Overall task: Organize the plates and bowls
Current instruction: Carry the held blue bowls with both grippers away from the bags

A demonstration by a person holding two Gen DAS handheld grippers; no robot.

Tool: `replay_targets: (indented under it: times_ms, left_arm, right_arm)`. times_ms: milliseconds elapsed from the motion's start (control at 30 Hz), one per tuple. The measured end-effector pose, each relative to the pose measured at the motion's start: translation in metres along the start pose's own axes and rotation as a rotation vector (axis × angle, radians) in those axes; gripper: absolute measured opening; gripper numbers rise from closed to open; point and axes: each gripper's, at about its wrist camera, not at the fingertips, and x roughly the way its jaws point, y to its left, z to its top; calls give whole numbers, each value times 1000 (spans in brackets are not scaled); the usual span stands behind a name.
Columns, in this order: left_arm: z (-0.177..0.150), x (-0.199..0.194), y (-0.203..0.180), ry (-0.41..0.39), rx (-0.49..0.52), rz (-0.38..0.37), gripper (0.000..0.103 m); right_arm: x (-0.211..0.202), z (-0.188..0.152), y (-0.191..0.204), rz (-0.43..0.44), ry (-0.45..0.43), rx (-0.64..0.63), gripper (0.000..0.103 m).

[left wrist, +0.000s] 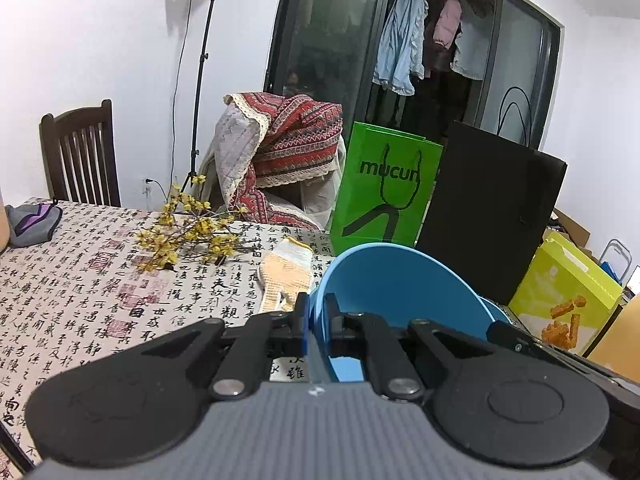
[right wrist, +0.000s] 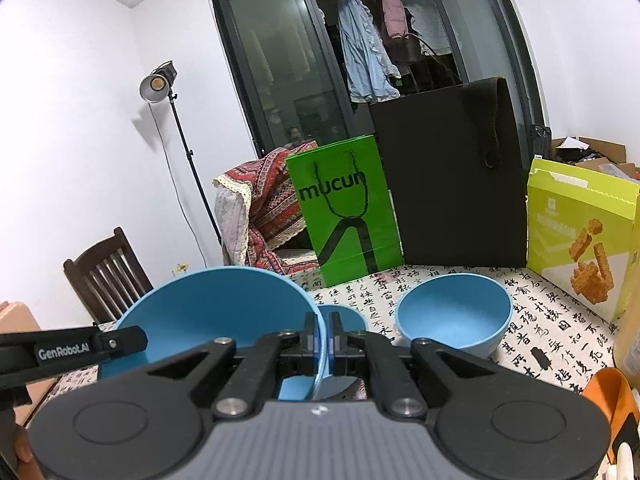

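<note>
My left gripper (left wrist: 316,312) is clamped on the rim of a large blue bowl (left wrist: 400,284), its two fingers pinching the wall from either side so the bowl tilts up, its hollow open toward the lens. My right gripper (right wrist: 324,332) is likewise closed tight on the rim of a small blue bowl (right wrist: 344,316), most of which hides behind the fingers. In the right wrist view the large bowl sits just left of that small one, with the left gripper's arm reaching in from the left edge. A third blue bowl (right wrist: 454,312) stands upright on the table (right wrist: 560,340), apart from both grippers, to the right. The table wears a cloth printed with black calligraphy. Behind the bowls stand a green paper bag (right wrist: 348,208), a black bag (right wrist: 452,176) and a yellow-green box (right wrist: 580,232). In the left wrist view a knitted glove (left wrist: 284,276) and a sprig of yellow flowers (left wrist: 188,232) lie on the cloth beside the large bowl
</note>
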Motion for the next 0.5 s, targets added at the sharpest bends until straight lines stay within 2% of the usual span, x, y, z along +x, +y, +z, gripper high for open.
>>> replay_targets:
  times_ms: [500]
  left_arm:
    - [-12,-34,30,-21,-11,12,7]
  right_arm:
    - [-25,-11,31,22,-4,-18,5]
